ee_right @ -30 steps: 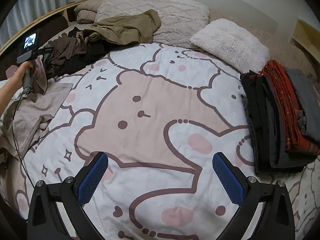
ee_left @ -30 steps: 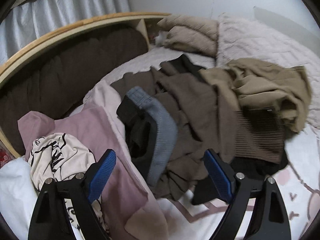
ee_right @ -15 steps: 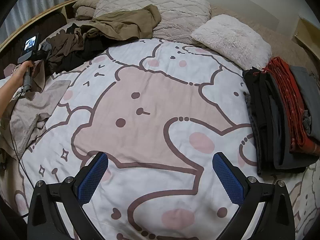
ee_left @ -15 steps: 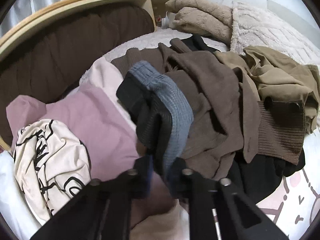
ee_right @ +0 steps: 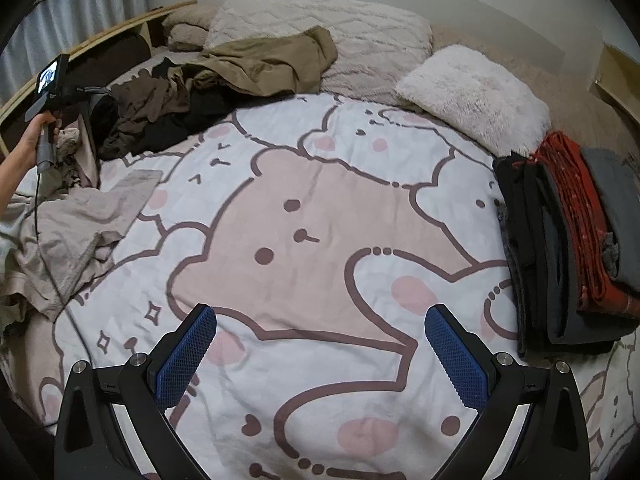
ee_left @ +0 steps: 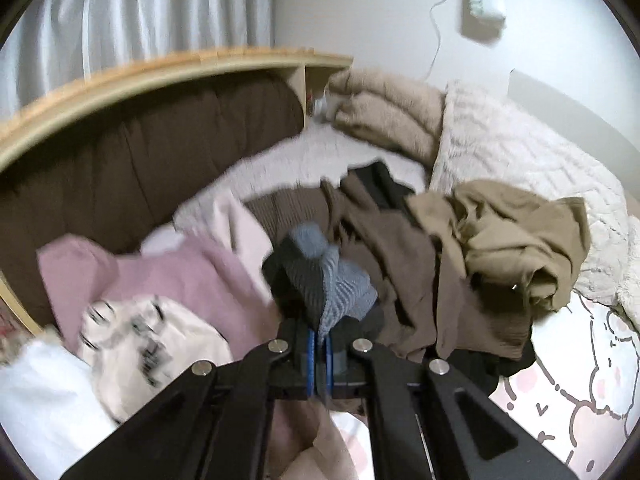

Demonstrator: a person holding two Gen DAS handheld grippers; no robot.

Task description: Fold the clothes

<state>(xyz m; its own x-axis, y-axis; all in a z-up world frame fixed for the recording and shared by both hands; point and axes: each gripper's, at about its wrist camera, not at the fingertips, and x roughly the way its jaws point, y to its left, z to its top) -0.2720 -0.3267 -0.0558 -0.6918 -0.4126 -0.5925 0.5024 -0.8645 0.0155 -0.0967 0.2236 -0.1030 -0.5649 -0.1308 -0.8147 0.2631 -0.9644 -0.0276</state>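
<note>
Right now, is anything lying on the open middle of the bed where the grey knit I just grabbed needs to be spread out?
Nothing visible: the cartoon-print duvet is bare in the middle.

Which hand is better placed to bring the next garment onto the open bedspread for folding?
Left. The left gripper is already shut on the blue-grey ribbed knit at the clothes pile. The right gripper hangs open over the bare bedspread, holding nothing.

left claw (ee_left: 319,354) clamped on grey-blue ribbed knit (ee_left: 332,284), above pink garment (ee_left: 168,276), brown clothes pile (ee_left: 400,256).
</note>
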